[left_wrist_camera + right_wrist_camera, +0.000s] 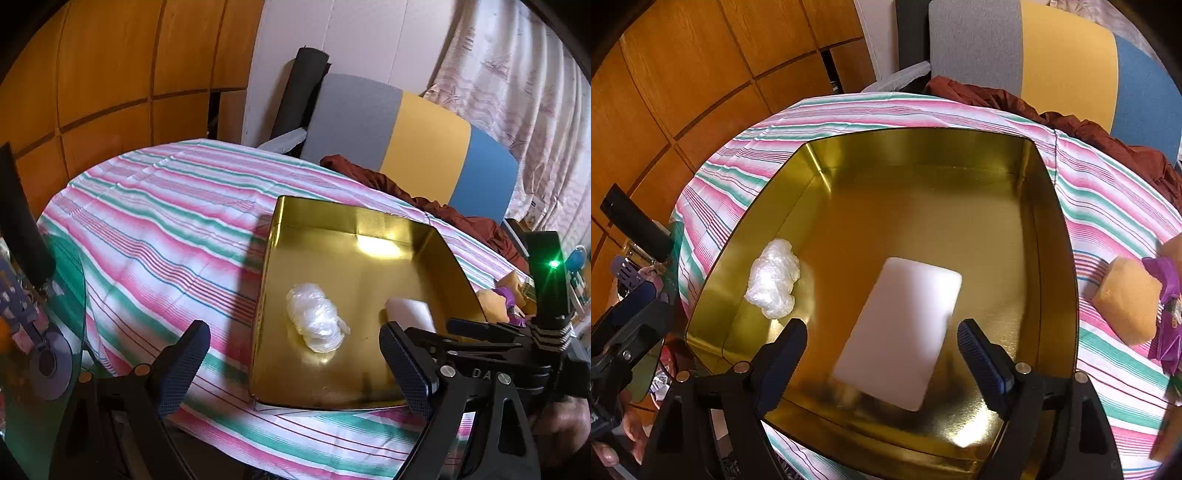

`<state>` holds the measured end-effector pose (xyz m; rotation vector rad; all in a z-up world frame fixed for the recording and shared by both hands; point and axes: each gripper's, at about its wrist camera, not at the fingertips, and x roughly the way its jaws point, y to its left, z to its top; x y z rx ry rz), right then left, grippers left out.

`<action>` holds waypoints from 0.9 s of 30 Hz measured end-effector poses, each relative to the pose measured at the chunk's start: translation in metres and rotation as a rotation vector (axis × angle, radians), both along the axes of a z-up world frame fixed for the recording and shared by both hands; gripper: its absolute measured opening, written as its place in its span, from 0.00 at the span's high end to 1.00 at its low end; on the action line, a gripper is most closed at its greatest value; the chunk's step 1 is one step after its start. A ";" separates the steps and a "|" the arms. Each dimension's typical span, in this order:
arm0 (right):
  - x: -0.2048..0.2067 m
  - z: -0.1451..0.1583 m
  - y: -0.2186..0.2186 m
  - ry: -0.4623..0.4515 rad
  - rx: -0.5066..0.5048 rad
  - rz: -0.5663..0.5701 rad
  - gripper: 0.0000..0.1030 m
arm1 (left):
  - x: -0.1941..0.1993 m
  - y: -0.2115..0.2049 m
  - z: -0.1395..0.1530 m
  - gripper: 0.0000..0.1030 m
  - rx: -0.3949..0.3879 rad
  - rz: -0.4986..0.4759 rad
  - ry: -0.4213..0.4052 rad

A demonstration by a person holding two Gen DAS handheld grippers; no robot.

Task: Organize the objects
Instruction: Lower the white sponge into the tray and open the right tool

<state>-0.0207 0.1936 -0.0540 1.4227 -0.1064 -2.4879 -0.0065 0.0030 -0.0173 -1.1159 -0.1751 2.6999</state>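
A shiny gold tin box stands open on the striped tablecloth. Inside lie a crumpled clear plastic bundle and a flat white rectangular block, partly seen in the left wrist view. My right gripper is open, its fingers spread above the white block over the box, not touching it. My left gripper is open and empty, over the box's near left edge. The right gripper's body shows in the left wrist view.
An orange sponge and a purple wrapper lie on the cloth right of the box. A dark red cloth and a grey-yellow-blue chair back are behind the table. A glass side table with clutter stands left.
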 end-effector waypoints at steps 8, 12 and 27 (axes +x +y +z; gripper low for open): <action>0.016 0.021 0.018 0.092 0.030 -0.055 0.17 | 0.000 0.000 0.002 0.09 0.000 -0.005 0.007; 0.033 0.037 0.043 0.163 0.055 -0.132 0.17 | 0.002 0.011 0.004 0.09 -0.010 -0.039 0.016; 0.081 0.041 0.175 0.141 0.102 -0.425 0.16 | 0.011 0.059 0.010 0.09 -0.055 -0.194 0.024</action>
